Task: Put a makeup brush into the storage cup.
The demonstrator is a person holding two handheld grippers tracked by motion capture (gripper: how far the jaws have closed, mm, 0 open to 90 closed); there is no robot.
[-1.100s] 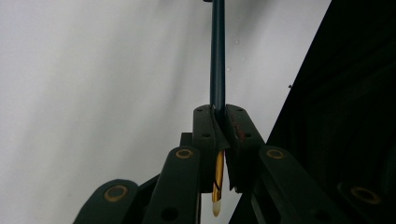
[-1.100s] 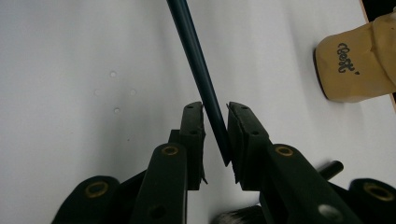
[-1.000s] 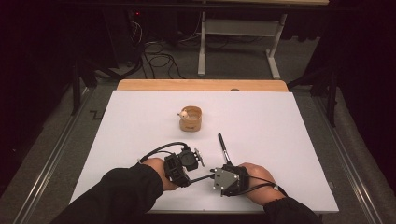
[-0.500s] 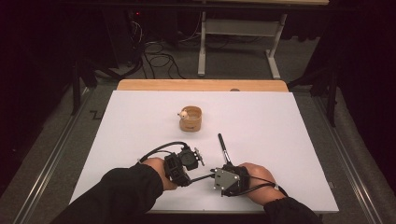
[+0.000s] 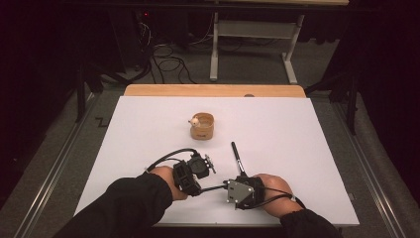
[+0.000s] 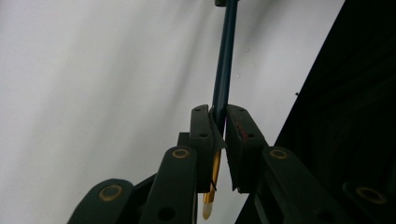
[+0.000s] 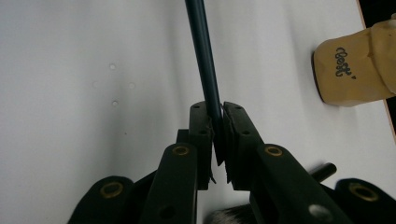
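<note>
A thin dark teal stick (image 6: 224,56) with a yellow end spans the short gap between my two grippers near the table's front edge. My left gripper (image 5: 199,190) points right and is shut on the stick (image 5: 213,188). Its jaws have just eased open a little, with the stick still between the pads (image 6: 201,135). My right gripper (image 5: 227,187), under its grey plate, points left and has just closed on the same stick (image 7: 205,56). In the gripper views, the left gripper (image 6: 218,116) and the right gripper (image 7: 215,112) both pinch it.
A black-handled brush (image 5: 236,156) lies on the white table cover (image 5: 307,148) by the right gripper, its bristles (image 7: 229,217) near the jaws. A small wooden cup (image 5: 202,126) stands mid-table, with lettering on its side (image 7: 348,65). Floor cables and a table frame lie beyond the far edge.
</note>
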